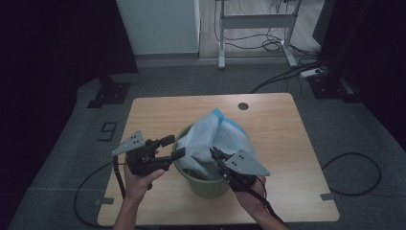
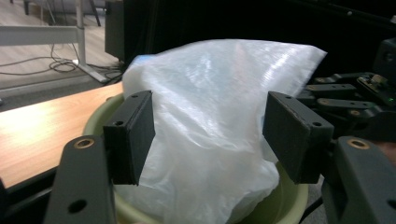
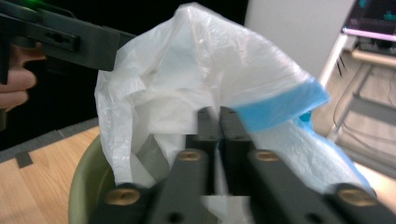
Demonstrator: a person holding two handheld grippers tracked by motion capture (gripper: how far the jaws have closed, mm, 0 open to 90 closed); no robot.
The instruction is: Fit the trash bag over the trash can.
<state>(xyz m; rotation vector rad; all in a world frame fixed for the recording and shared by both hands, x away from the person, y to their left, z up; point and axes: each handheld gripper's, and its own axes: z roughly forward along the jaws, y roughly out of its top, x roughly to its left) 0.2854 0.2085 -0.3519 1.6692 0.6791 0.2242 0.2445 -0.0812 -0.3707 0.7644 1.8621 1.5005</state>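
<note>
A light green bin (image 1: pixel 207 186) stands on the wooden table (image 1: pixel 273 124). A white plastic bag (image 1: pixel 215 136) with a blue band (image 3: pixel 280 105) bulges up out of it. My right gripper (image 1: pixel 214 152) is at the bin's near right rim; its jaws are pressed together on a fold of the bag (image 3: pixel 187 70), as the right gripper view (image 3: pixel 218 119) shows. My left gripper (image 1: pixel 171 146) is held at the bin's left rim, open. In its own view its jaws (image 2: pixel 212 135) stand wide apart with the bag (image 2: pixel 219 121) just beyond them, apart from both pads.
The bin sits toward the near middle of the table. A round cable hole (image 1: pixel 243 106) lies near the far edge. Desk legs (image 1: pixel 253 28) and cables (image 1: pixel 287 72) are on the floor beyond. A cable (image 1: pixel 354 177) loops on the floor at right.
</note>
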